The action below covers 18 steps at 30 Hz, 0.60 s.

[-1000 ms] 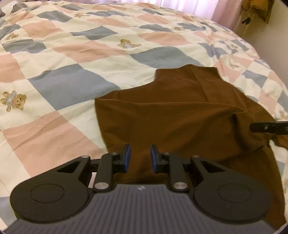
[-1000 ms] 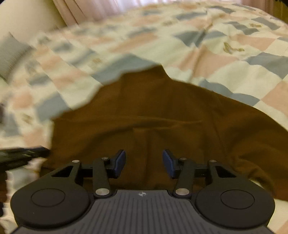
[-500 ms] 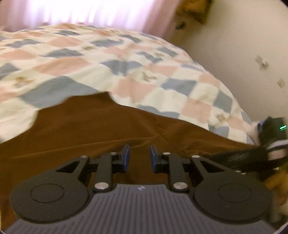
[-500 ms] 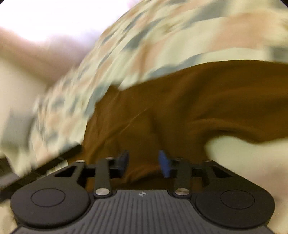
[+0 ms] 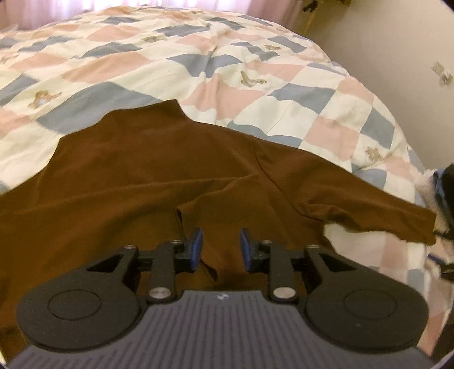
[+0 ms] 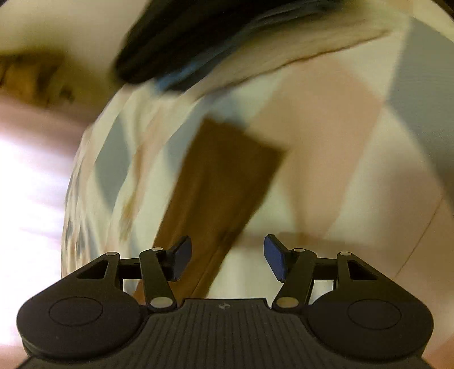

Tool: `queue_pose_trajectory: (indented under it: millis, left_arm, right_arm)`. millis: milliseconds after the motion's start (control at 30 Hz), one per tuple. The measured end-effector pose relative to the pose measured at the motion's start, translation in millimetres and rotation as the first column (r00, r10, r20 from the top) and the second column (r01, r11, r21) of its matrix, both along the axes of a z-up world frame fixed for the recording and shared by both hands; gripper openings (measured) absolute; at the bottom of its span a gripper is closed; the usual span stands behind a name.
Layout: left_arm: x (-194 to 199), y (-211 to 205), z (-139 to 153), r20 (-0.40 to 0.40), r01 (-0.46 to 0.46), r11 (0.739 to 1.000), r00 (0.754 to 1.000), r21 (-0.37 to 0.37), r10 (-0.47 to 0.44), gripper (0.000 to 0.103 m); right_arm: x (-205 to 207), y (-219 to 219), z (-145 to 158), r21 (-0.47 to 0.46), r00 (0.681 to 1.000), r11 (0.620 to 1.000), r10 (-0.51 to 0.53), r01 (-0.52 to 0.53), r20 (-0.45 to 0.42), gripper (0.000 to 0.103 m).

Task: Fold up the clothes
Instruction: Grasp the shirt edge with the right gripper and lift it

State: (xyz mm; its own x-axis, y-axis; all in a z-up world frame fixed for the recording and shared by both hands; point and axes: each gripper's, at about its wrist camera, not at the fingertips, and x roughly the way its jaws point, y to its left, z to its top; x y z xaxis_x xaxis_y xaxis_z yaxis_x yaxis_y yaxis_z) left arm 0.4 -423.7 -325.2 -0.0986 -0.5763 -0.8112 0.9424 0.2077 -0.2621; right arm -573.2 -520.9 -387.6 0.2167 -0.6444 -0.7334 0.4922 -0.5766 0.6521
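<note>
Lying spread on the checked bed quilt (image 5: 283, 85), the brown shirt (image 5: 142, 176) has one sleeve (image 6: 221, 176) stretched out sideways and no finished fold showing. My left gripper (image 5: 220, 247) and right gripper (image 6: 227, 258) both hover released above it, so folding remains.

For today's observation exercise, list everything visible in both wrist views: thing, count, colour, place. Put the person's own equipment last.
Brown garment: one, brown, spread on the bed; a sleeve stretches to the right.
Quilt: one, pink, grey-blue and cream checks with small bear prints, covering the bed.
Curtain: pale pink, behind the bed.
Wall: beige, right of the bed.
Left gripper: black, blue pads, jaws open above the garment.
Right gripper: black, blue pads, jaws open over the sleeve end; view blurred.
</note>
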Motion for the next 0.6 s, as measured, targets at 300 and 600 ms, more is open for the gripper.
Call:
queue_pose_trajectory:
  millis: [300,600]
  left_arm:
    - [16,16,3,-0.060,-0.124,0.991,0.990,0.049,0.127,0.027]
    - [62,73,21,-0.089,-0.248,0.968,0.964,0.027,0.250,0.027]
  right_arm:
    - [-39,-9,-32,-0.048,0.980,0.980,-0.193,0.195,0.045,0.051]
    - [89,-42,73,-0.232,0.934,0.934,0.195,-0.270,-0.301,0.012]
